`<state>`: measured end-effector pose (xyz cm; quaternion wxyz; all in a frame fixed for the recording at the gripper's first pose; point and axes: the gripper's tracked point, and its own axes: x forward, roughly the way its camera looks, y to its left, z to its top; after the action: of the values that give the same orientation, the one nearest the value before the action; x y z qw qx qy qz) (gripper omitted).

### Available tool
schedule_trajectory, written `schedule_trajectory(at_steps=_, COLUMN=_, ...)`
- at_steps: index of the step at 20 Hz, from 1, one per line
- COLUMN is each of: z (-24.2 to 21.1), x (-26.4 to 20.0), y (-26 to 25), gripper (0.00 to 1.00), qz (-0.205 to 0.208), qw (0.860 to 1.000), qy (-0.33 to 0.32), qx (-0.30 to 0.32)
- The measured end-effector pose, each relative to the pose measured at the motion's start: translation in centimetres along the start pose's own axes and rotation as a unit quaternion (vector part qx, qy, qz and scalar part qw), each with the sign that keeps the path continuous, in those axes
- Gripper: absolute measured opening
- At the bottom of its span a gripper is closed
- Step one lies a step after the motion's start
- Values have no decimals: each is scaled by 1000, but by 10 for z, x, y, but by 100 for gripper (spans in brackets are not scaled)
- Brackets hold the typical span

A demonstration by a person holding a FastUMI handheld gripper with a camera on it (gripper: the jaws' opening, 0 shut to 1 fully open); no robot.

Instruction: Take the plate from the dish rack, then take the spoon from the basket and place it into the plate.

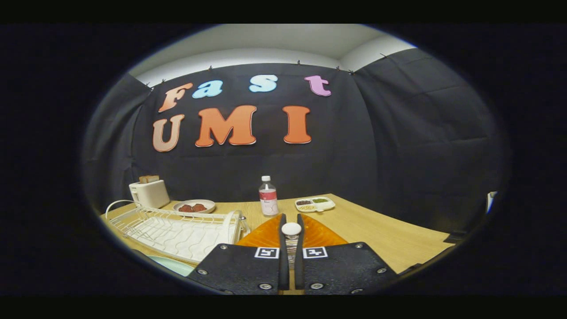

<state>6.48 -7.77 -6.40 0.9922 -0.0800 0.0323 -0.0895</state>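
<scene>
Two fingers of the gripper (291, 230) pinch the white, round-ended spoon (291, 229) above the ribbed orange plate (316, 235) on the wooden table (390, 239), beside the white wire dish rack (177, 228). Released tilted or early, the spoon could skid off the plate's glossy slope.

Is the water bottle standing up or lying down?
Standing up: the bottle stands cap-up on the table, beyond the gripper.

Camera riding low on the gripper (291, 221), close above the wooden table (390, 235), facing the far black cloth wall, dish rack (177, 230) lower left of frame
</scene>
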Motion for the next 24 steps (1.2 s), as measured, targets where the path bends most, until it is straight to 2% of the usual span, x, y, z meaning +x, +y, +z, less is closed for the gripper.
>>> schedule_trajectory(at_steps=6, z=39, x=-53, y=25, gripper=5, qz=36, qw=999, qy=-28, qx=-10)
schedule_trajectory(at_steps=10, z=47, x=-94, y=60, gripper=5, qz=77, qw=996, qy=-35, qx=0)
schedule_trajectory(at_steps=17, z=30, x=-148, y=121, gripper=5, qz=144, qw=989, qy=-27, qx=5)
schedule_trajectory(at_steps=24, z=-15, x=-167, y=155, gripper=5, qz=181, qw=983, qy=4, qx=18)
